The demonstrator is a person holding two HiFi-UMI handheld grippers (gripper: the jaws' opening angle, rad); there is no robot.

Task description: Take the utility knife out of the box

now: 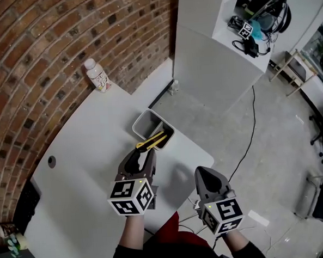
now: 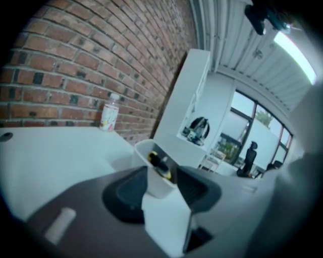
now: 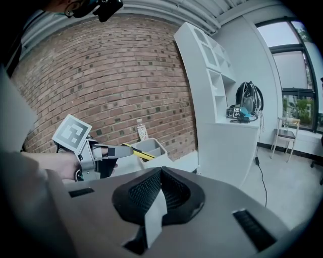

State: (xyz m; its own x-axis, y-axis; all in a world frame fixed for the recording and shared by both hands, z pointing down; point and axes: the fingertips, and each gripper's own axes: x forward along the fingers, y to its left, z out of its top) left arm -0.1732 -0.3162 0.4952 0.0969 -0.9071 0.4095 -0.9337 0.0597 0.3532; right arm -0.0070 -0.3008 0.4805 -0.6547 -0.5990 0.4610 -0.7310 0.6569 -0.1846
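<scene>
In the head view the utility knife (image 1: 152, 141) lies in the box (image 1: 142, 120), one end over the rim just ahead of the left gripper (image 1: 143, 154); the left gripper view shows wide-open jaws holding nothing; in the right gripper view the right gripper (image 3: 160, 172) is closed and empty alongside, so grasping and lifting out are left to do.

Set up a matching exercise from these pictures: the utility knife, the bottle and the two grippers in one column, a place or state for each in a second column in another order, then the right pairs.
Column one
1. utility knife
2. bottle
3. left gripper
4. right gripper

Column two
A. jaws together
B. stands by the brick wall
C. sticks out of the white box
D. jaws apart

Pairs: 1-C, 2-B, 3-D, 4-A
</scene>
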